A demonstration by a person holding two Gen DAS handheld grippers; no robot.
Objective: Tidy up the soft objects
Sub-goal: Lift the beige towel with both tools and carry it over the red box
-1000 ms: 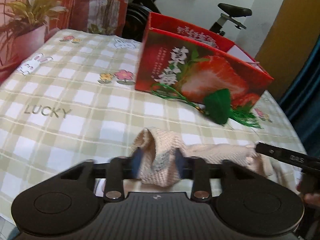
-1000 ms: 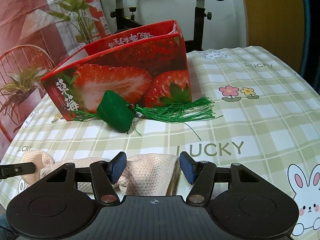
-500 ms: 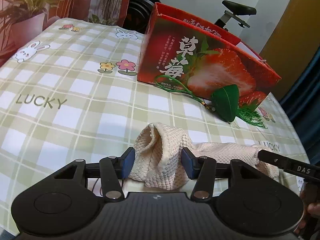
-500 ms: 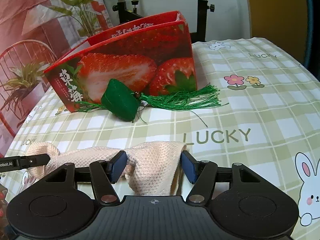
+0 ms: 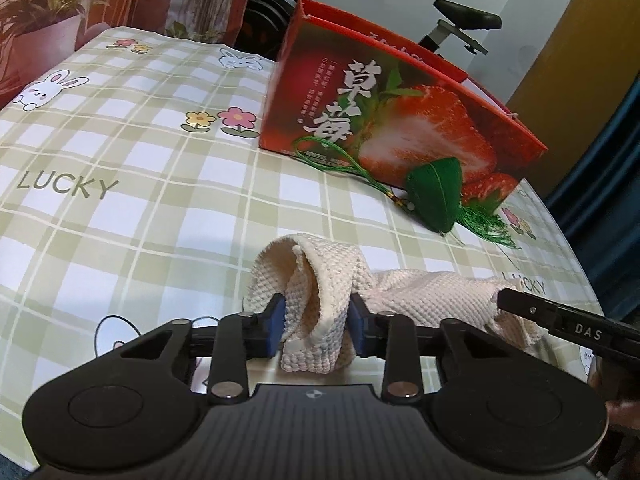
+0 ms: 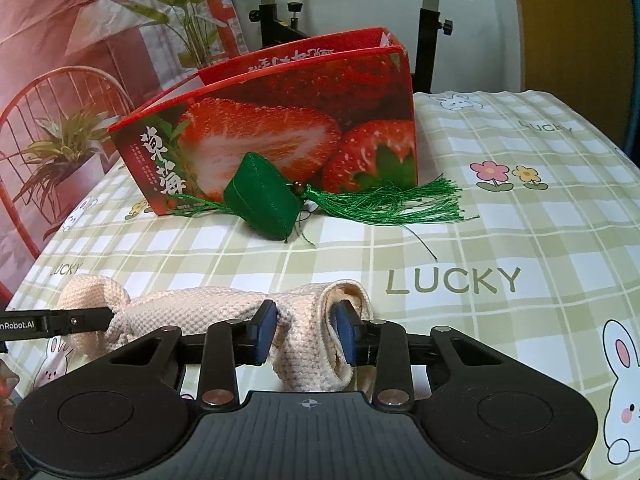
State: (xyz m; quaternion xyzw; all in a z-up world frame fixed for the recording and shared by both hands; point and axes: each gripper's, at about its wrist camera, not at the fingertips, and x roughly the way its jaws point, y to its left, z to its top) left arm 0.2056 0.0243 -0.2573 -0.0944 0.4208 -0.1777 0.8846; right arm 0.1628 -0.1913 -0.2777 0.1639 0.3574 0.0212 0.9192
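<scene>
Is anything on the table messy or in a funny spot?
The cream knitted cloth is scrunched, pinched at each end by the left gripper and right gripper. The green tasselled pouch leans against the strawberry box.

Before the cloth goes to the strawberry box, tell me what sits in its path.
The green tasselled sachet lies against the strawberry box, between it and the cream cloth. Both grippers have just been closing on the cloth.
</scene>
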